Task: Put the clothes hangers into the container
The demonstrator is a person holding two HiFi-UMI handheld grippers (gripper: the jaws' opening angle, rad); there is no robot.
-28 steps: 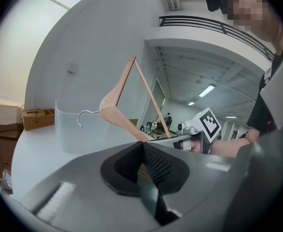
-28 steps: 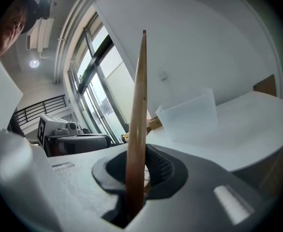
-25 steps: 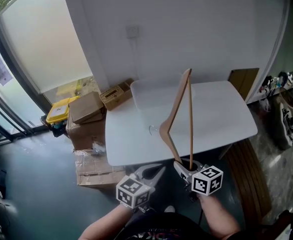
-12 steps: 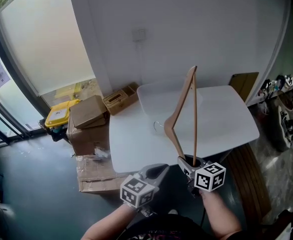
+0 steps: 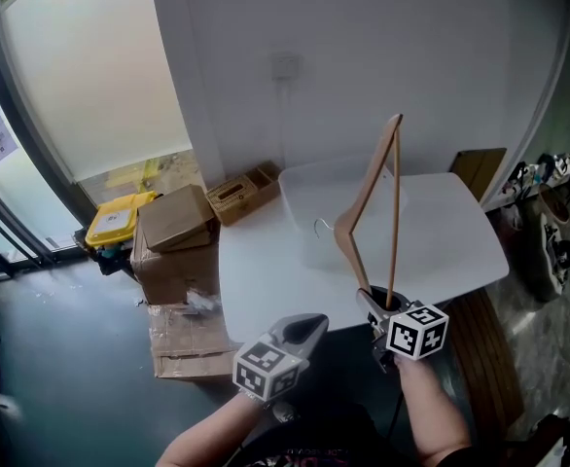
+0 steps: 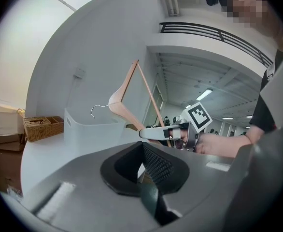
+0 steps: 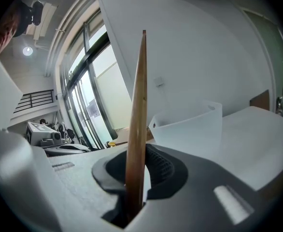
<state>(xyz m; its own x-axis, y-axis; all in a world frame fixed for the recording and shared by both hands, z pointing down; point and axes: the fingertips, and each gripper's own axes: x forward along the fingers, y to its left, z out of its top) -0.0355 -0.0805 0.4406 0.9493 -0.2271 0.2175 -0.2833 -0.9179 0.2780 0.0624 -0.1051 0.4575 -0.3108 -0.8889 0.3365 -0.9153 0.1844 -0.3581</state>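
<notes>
The right gripper (image 5: 375, 309) clamps the upright wooden hanger (image 5: 362, 188) by its lower end, with the container (image 5: 304, 193) at its eleven o'clock. The left gripper (image 5: 304, 327) has its jaws together, empty.

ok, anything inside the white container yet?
Head view: container interior looks bare where visible. The hanger in the right gripper crosses in front, covering a strip.

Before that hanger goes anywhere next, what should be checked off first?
1. Grip: right gripper is shut on one end of the light wooden clothes hanger: ok.
2. Hanger held upright, its metal hook caught on nothing: ok.
3. Hanger above the white plastic container: not ok; the container stands further ahead.
4. Container upright and open-topped on the white table: ok.
5. Left gripper holds nothing: ok.
</notes>
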